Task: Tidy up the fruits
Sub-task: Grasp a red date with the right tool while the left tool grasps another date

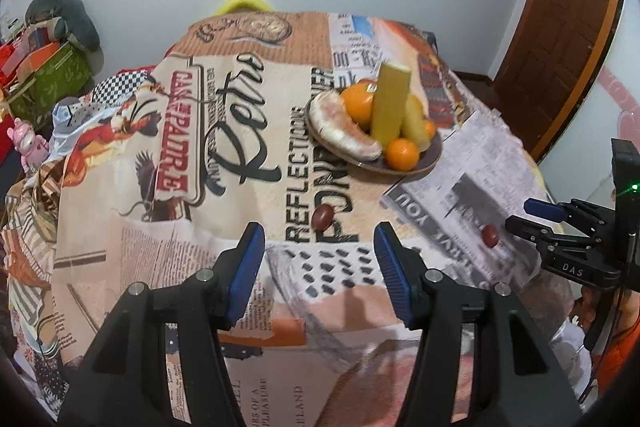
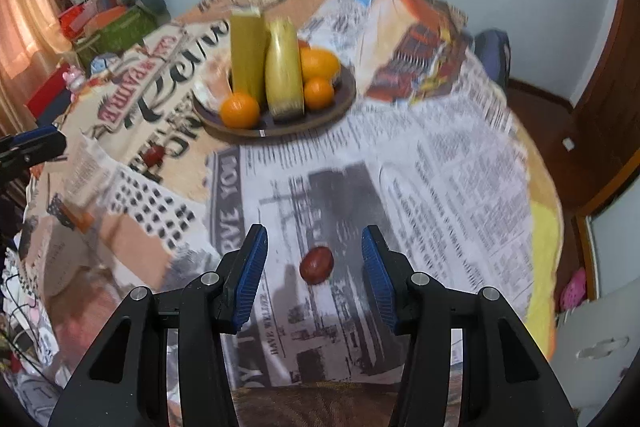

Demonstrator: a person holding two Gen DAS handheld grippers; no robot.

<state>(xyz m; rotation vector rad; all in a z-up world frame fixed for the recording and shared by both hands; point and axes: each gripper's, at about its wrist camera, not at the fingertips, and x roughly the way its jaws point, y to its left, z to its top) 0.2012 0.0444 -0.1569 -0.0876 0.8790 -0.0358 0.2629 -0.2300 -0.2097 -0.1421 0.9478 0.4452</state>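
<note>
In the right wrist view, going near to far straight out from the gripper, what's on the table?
right gripper → small red fruit between its open fingers → front orange on the plate's near side → plate → tall yellow-green block

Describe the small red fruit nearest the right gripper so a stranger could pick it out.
Start at the brown plate of oranges on the printed tablecloth. Come toward the right gripper: the red fruit lies on the black-and-white newspaper photo, between the open fingers. Its twin lies on lettering, far left.
</note>
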